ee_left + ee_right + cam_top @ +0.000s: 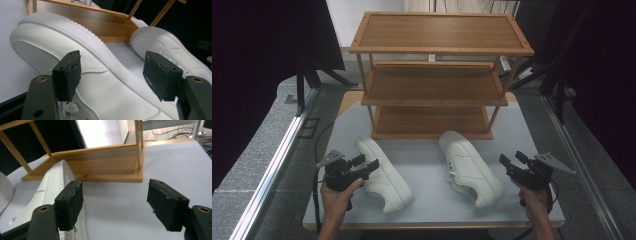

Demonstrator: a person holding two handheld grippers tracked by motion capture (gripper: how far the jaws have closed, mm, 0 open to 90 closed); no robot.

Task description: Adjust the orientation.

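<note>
my left claw [112, 75] and right claw [117, 203] gaped, released; the left shoe [100, 82] looked light, soft-sided, best pinched across its stiff sole.

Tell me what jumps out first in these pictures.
Two white sneakers lie on the grey table, the left sneaker and the right sneaker, in front of a three-tier wooden shoe rack. The left gripper and right gripper flank them, jaws open, holding nothing.

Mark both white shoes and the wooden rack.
left shoe [384, 175], high view, on its upper.
right shoe [469, 167], high view, on its upper.
wooden rack [439, 31], high view, on its top shelf.
</note>
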